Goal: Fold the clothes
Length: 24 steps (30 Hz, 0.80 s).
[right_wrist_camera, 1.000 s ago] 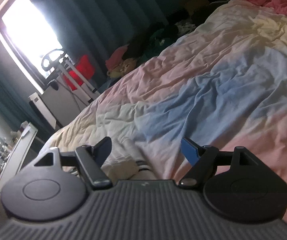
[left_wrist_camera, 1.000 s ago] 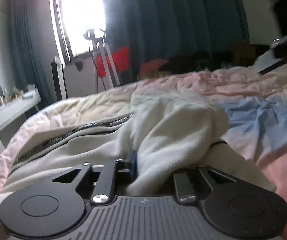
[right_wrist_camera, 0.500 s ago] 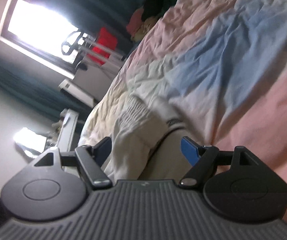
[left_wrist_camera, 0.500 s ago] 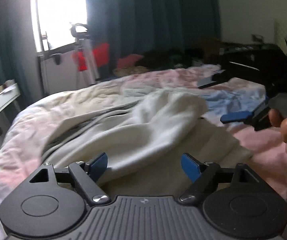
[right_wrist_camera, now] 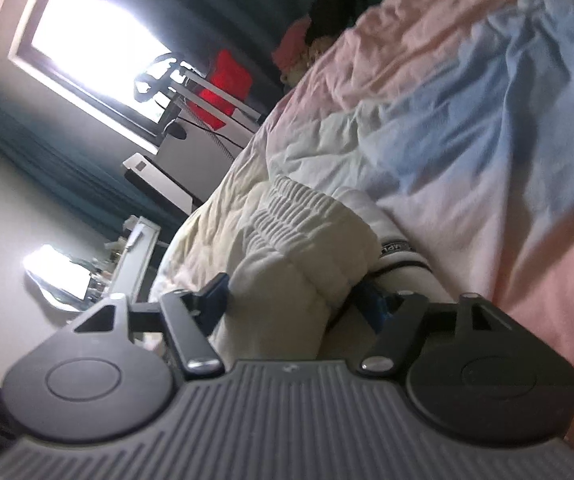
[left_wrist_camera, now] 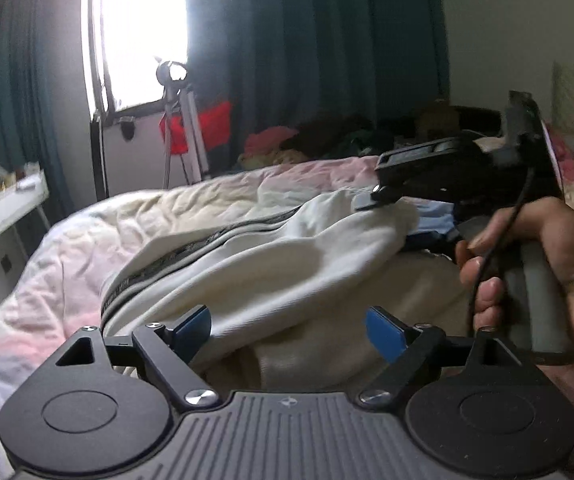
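Now the left gripper point(left_wrist_camera: 289, 330) opens wide above the white garment point(left_wrist_camera: 287, 256) lying on the bed point(left_wrist_camera: 55, 280), nothing pinched. Over on the right, the right gripper point(right_wrist_camera: 299, 300) is closing around a bunched fold of it, pads point(right_wrist_camera: 217, 294) nearly touching the cloth.

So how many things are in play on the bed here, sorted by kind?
White garment: 1
Handheld grippers: 2 — left gripper, right gripper
Bedspread: 1
Total: 4
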Motion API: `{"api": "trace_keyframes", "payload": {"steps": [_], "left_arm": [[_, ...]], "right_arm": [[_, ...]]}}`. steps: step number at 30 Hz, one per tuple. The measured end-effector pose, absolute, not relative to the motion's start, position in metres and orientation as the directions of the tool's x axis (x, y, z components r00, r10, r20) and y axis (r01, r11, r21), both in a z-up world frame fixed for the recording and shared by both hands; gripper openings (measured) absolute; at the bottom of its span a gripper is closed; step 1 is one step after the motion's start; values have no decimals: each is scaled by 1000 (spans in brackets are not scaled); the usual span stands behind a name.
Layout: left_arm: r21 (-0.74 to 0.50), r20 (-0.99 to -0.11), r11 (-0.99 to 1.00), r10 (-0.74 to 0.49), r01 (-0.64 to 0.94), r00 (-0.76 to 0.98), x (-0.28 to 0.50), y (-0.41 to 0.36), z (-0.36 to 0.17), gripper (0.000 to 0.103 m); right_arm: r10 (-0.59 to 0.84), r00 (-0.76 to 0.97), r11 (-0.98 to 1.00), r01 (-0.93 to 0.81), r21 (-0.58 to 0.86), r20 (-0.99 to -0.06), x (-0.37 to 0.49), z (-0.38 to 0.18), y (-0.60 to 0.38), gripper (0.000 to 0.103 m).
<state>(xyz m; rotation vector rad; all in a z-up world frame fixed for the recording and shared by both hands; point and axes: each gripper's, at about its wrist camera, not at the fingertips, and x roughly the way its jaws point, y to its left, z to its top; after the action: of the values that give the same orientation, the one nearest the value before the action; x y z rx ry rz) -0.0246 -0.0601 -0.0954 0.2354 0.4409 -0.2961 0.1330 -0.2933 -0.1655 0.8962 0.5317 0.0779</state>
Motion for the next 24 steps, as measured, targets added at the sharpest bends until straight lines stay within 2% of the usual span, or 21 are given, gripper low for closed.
{"api": "trace_keyframes", "payload": {"steps": [1, 2, 4, 6, 9, 15, 16, 21, 24], "left_arm": [[152, -444, 927, -246, 343, 862, -26, -60, -96, 87], [145, -438, 924, -262, 355, 860, -27, -59, -96, 88], [123, -432, 921, -284, 368, 856, -28, -58, -96, 90], [111, -433, 926, -282, 361, 856, -29, -56, -96, 91], [131, -415, 930, -262, 342, 871, -30, -56, -96, 91], [155, -377, 943, -219, 295, 900, -32, -50, -93, 93], [160, -380, 944, -211, 289, 901, -31, -50, -93, 93], [224, -424, 935, -160, 274, 892, -26, -58, -106, 94], [316, -422, 915, -99, 249, 901, -25, -66, -119, 94]], "right_arm": [[266, 873, 646, 154, 748, -409, 132, -164, -293, 56], [257, 877, 658, 149, 738, -406, 130, -162, -292, 47], [245, 884, 678, 137, 722, -398, 128, -158, -292, 41], [237, 887, 698, 129, 705, -396, 125, -155, -291, 31], [223, 897, 734, 103, 671, -382, 117, -144, -285, 22], [156, 947, 777, 58, 626, -280, 78, -107, -285, 21], [134, 947, 780, 81, 621, -291, 72, -105, -288, 21], [80, 851, 704, 320, 634, -519, 60, -137, -315, 21], [117, 839, 639, 346, 687, -532, 59, -148, -324, 21]]}}
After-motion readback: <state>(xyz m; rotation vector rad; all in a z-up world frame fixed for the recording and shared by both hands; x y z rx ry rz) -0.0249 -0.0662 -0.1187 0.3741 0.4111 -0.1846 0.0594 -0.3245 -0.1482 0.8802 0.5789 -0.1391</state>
